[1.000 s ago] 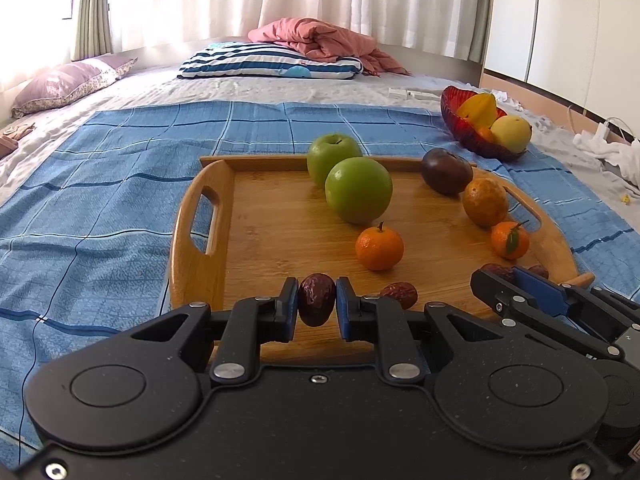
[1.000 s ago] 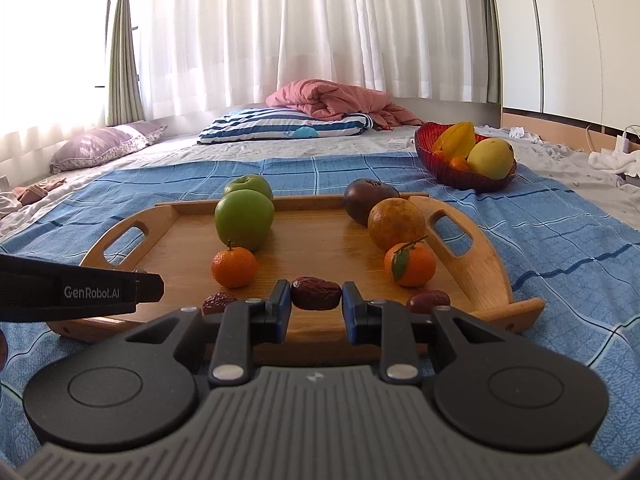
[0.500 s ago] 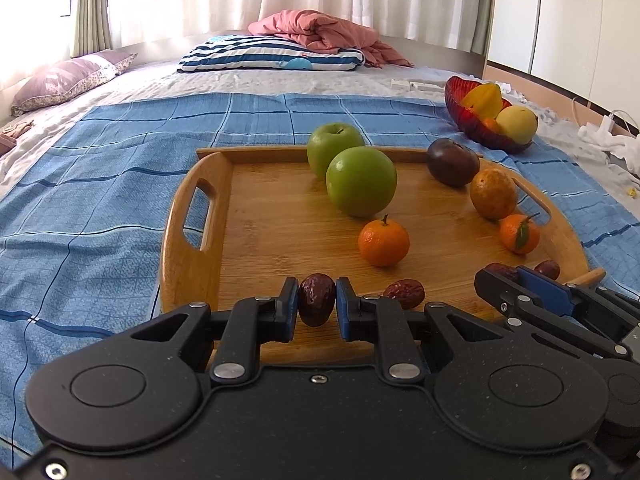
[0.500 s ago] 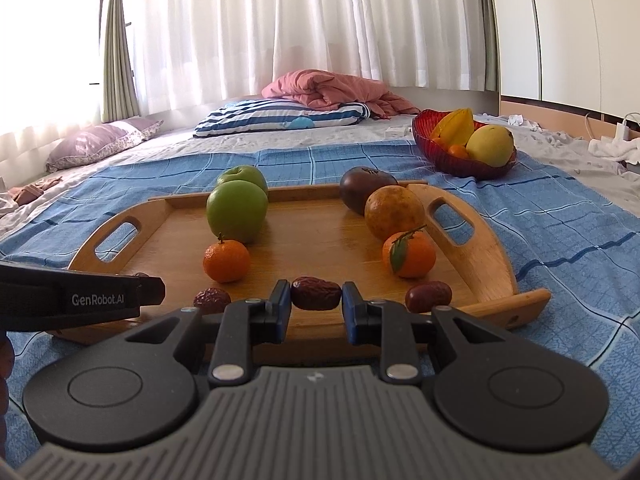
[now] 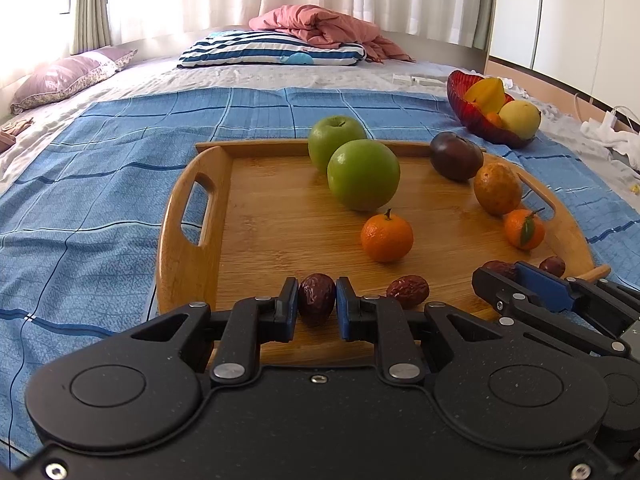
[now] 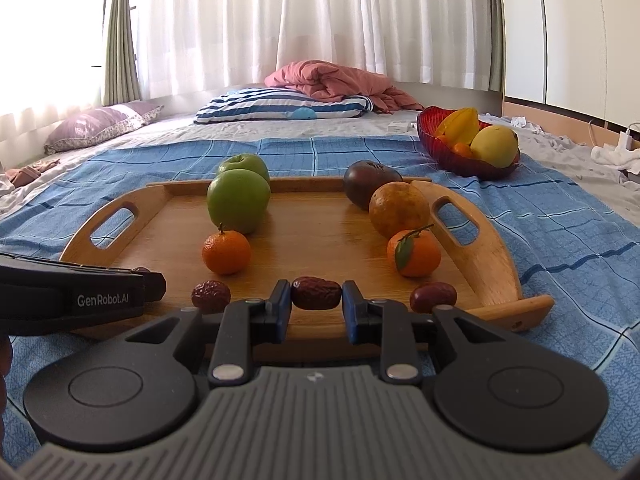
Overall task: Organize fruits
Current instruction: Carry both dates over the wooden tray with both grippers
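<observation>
Left tool (image 5: 317, 300) pinches a red date (image 5: 316, 297); right tool (image 6: 316, 304) pinches another date (image 6: 316, 293), both over the wooden tray's (image 6: 492, 256) near edge. Apples, tangerines, passion fruits sit paired in two columns; date row seems nearly done.

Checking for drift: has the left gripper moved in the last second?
Yes. The left gripper rose: the wooden tray and red bowl now sit lower, seen from higher.

Bare tray (image 5: 276, 216) floor left of the green apples (image 5: 363, 174); fruit crowding the right side.
</observation>
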### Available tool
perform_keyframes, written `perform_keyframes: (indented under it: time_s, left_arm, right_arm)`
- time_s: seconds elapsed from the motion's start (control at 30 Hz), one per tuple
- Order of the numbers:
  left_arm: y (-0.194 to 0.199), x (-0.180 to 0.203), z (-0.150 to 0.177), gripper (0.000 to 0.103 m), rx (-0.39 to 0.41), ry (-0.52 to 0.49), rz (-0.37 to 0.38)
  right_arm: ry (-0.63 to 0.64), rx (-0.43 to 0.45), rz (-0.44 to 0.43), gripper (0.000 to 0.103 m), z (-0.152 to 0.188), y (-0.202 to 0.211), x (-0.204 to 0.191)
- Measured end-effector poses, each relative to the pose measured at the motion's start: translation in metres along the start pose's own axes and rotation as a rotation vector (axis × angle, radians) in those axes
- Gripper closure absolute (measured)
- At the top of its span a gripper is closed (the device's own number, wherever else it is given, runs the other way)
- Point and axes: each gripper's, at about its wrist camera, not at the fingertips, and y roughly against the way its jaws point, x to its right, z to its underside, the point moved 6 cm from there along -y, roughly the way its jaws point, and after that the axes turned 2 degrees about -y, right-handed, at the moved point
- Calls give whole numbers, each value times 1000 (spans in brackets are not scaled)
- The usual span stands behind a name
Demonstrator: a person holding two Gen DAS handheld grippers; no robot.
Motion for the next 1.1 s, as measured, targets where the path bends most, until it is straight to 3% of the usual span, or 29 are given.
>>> perform_keyframes:
  time_s: [1.1]
  left_arm:
    - [-6, 4, 0, 83, -12, -26, -2]
  right_arm:
    - [16, -74, -3, 70, -5, -12, 1]
